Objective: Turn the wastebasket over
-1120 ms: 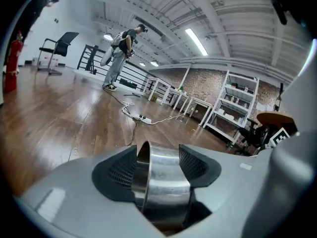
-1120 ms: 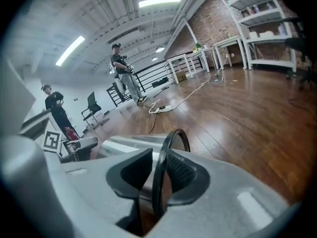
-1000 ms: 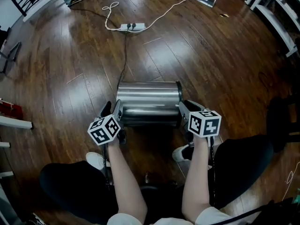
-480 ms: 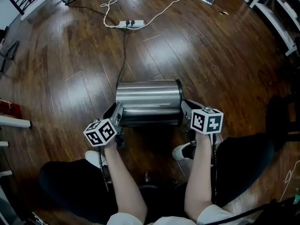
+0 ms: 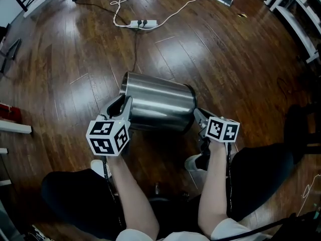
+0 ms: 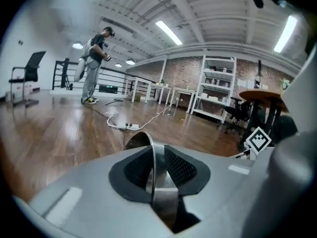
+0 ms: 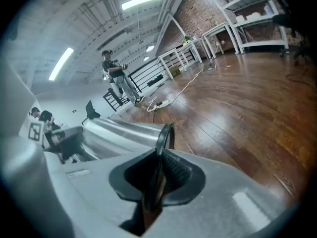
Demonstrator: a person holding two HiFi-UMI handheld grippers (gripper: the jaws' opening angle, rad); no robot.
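**Both claws pinched on the bin, left end up**

My left gripper [image 5: 124, 114] has just been closing and now pinches the thin steel lip of the wastebasket [image 5: 159, 103] at its left end. My right gripper [image 5: 198, 117] has just closed as well, onto the dark-edged lip at the other end. The can lies on its side on the wood floor [image 5: 225, 59] just in front of me, left end tipped up. I judge it light, stiff, hollow and slick. Polished metal may slide between pads, so edge grips at both ends suit it. Farther off lies a power strip [image 5: 143, 23].
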